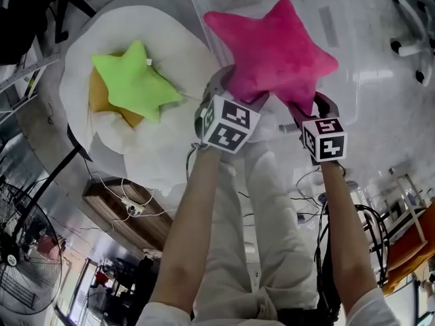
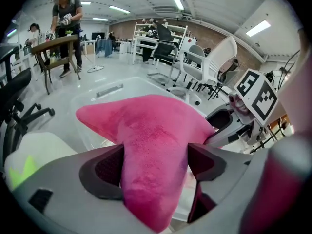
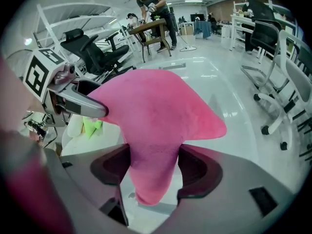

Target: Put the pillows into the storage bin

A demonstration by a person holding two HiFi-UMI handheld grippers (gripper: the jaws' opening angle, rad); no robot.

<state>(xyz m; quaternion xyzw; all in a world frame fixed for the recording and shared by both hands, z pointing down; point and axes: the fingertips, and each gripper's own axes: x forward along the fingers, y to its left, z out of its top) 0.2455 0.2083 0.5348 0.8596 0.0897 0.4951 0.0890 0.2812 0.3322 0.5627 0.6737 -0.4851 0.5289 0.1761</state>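
Observation:
A pink star pillow (image 1: 272, 46) hangs over the clear storage bin (image 1: 343, 29), held by two of its lower points. My left gripper (image 1: 228, 90) is shut on the left point. The plush (image 2: 151, 140) fills the gap between both pads of the left gripper (image 2: 153, 167). My right gripper (image 1: 306, 107) is shut on the right point, and the plush (image 3: 156, 111) is pinched between the pads of the right gripper (image 3: 153, 167). A green star pillow (image 1: 136, 80) lies on a white fried-egg cushion (image 1: 170, 148) to the left of the bin.
The bin (image 2: 107, 91) stands on a glossy white floor. Office chairs (image 1: 408, 19) stand at its far right. A fan (image 1: 20, 257), a low wooden bench (image 1: 129, 209) and cables lie nearer me. A person (image 2: 66, 13) works at a table far off.

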